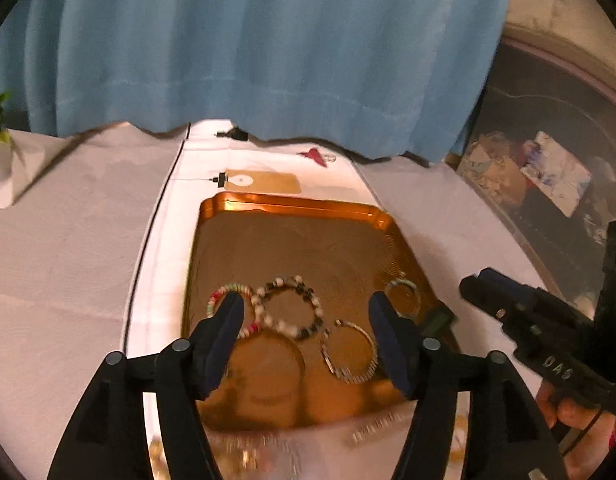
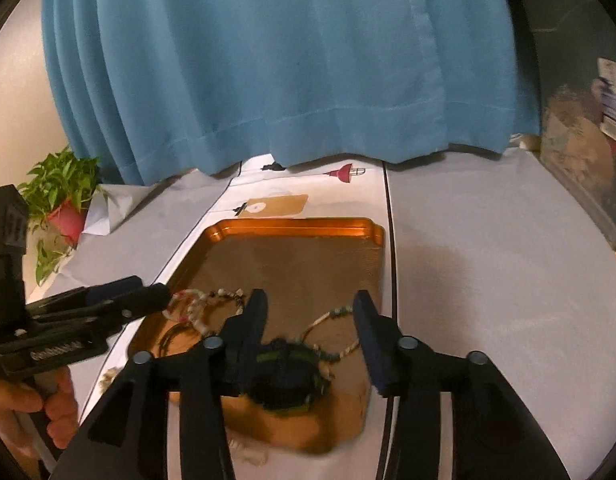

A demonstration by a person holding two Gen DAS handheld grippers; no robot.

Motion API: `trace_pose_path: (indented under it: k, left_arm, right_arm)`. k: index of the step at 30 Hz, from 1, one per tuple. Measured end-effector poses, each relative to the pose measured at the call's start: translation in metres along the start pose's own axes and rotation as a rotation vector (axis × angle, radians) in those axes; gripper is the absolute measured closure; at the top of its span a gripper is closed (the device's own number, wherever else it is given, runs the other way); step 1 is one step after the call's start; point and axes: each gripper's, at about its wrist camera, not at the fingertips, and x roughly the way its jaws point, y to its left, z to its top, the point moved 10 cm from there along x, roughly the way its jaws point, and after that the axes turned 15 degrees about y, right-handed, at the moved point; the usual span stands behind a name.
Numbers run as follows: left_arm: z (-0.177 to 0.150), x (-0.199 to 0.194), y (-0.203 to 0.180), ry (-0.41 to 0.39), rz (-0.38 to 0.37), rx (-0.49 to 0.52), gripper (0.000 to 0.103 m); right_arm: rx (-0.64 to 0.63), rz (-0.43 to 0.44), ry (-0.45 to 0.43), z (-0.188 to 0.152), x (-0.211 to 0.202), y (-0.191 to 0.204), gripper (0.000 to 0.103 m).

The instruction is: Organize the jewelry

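A copper tray (image 1: pixel 291 210) lies on the white table and holds several bracelets. In the left wrist view I see a pink-green beaded bracelet (image 1: pixel 221 294), a black-and-white beaded bracelet (image 1: pixel 289 306), a striped hoop bracelet (image 1: pixel 350 350) and a small pale one (image 1: pixel 404 292). My left gripper (image 1: pixel 303 312) is open above the near end of the tray, empty. My right gripper (image 2: pixel 310 312) is open and empty over the tray (image 2: pixel 295 224). A dark green-black object (image 2: pixel 285 376), blurred, sits on the tray just below its fingers, beside a beaded strand (image 2: pixel 332 316).
A blue curtain (image 1: pixel 247 48) hangs behind the table. A tan tag (image 1: pixel 261 181) lies beyond the tray. A potted plant (image 2: pixel 63 200) stands at the far left. Dark shelving with boxes (image 1: pixel 540 176) is on the right. Loose jewelry lies blurred on the table's near side (image 1: pixel 372 432).
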Motion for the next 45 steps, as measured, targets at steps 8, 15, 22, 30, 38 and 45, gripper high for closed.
trace_pose_path:
  k: [8,15,22,30,38,45]
  left_arm:
    - [-0.058,-0.08,-0.024,-0.018,0.069,0.019,0.033]
    - [-0.116,-0.165,-0.054,-0.083,0.068,0.052,0.02]
    - [-0.158,-0.241,-0.085,-0.179,0.063,0.105,0.01]
    - [-0.186,-0.27,-0.081,-0.222,0.028,0.061,0.004]
    - [-0.195,-0.242,-0.067,-0.208,0.015,0.041,0.003]
    - [-0.196,-0.183,-0.035,-0.117,0.002,0.0,0.005]
  right_arm:
    - [-0.055,-0.034,-0.027,-0.06,-0.075,0.038,0.048]
    - [-0.087,0.017,-0.082,-0.115,-0.165,0.081,0.024]
    - [-0.171,0.011,-0.147,-0.151,-0.246,0.128,0.017]
    - [-0.2,0.009,-0.215,-0.175,-0.292,0.156,0.008]
    - [-0.205,-0.001,-0.204,-0.182,-0.277,0.153,0.008]
    - [-0.16,0.047,-0.119,-0.191,-0.219,0.126,0.008]
